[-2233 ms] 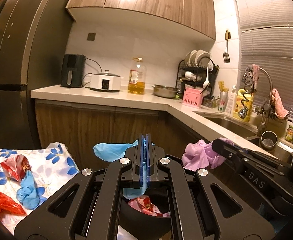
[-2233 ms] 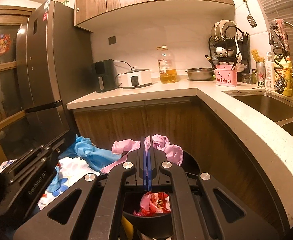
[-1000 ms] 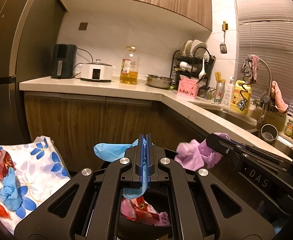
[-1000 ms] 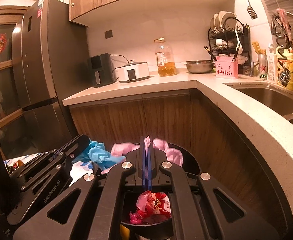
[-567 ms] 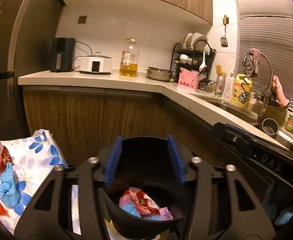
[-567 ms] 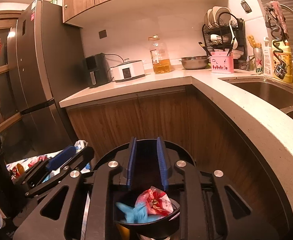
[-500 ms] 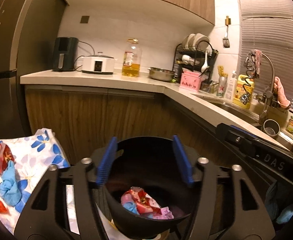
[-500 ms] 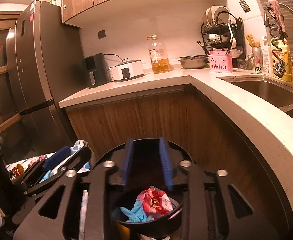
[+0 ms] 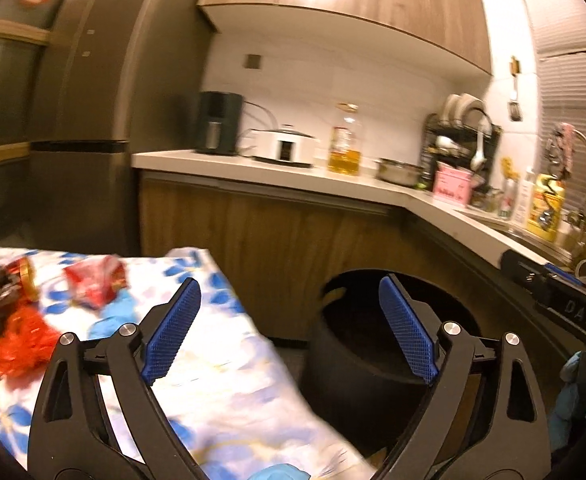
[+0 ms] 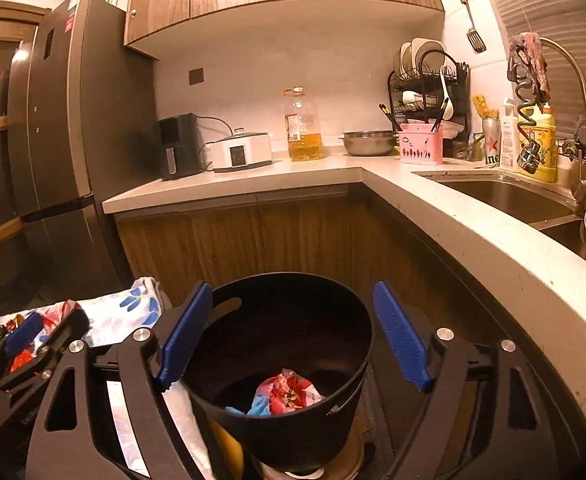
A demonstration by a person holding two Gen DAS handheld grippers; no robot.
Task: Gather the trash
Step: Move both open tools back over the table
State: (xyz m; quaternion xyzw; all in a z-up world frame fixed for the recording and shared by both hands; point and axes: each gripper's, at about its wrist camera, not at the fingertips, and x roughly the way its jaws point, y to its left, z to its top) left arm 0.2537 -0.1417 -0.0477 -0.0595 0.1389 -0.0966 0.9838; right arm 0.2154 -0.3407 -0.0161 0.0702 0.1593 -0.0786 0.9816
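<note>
The left hand-held gripper point(image 9: 289, 330) is spread wide and empty, aimed over the near right edge of the floral-cloth surface point(image 9: 229, 392). The right hand-held gripper point(image 10: 291, 334) is likewise spread and empty, straddling the rim of the black bin point(image 10: 293, 420).

Remaining trash lies toward the far left of the surface: a red crinkled wrapper point(image 9: 95, 286), a red mesh-like wad point(image 9: 19, 338) and a blue glove point(image 9: 111, 320) between them. The bin already contains a red printed wrapper point(image 10: 289, 392) and a blue scrap point(image 10: 259, 408).

Probable faults:
- The wrappers are thin, glossy film; the ribbed blue pads point(image 9: 171, 332) could slip off or pinch the cloth underneath, dragging it.
- The left view is motion-blurred, so the approach may misjudge position.
- The glove is limp and may trail over the bin rim.
</note>
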